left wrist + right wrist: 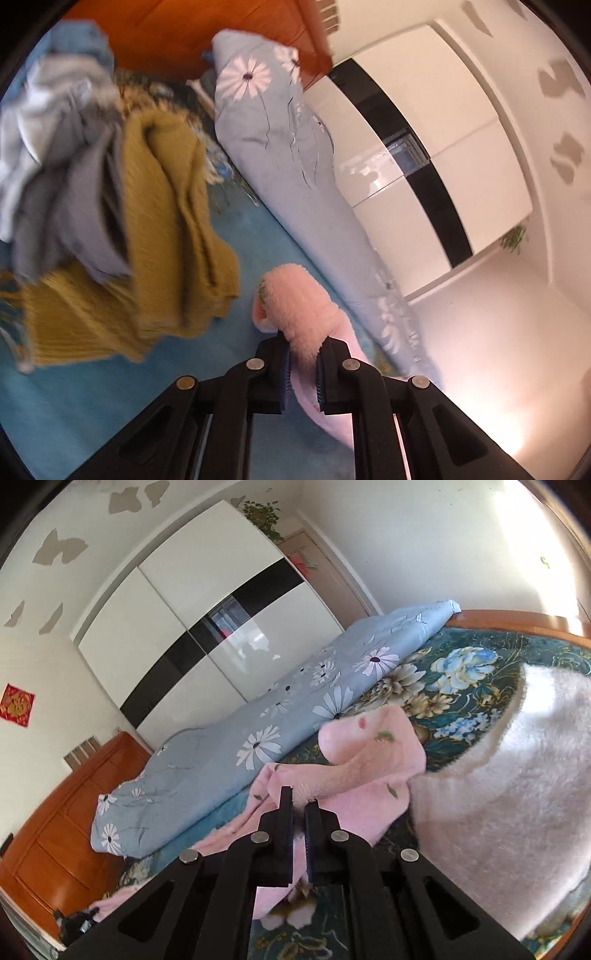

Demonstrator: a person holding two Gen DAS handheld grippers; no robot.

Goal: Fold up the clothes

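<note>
On bed, both grippers [303,363] [299,812] clamping pink garment [369,760]

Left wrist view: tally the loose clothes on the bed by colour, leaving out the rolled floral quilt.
Pink garment, held in the left gripper: 1
Mustard knit: 1
Grey garment: 1
Pale blue-white clothes: a blurred heap, at least 1
Total: at least 4
</note>
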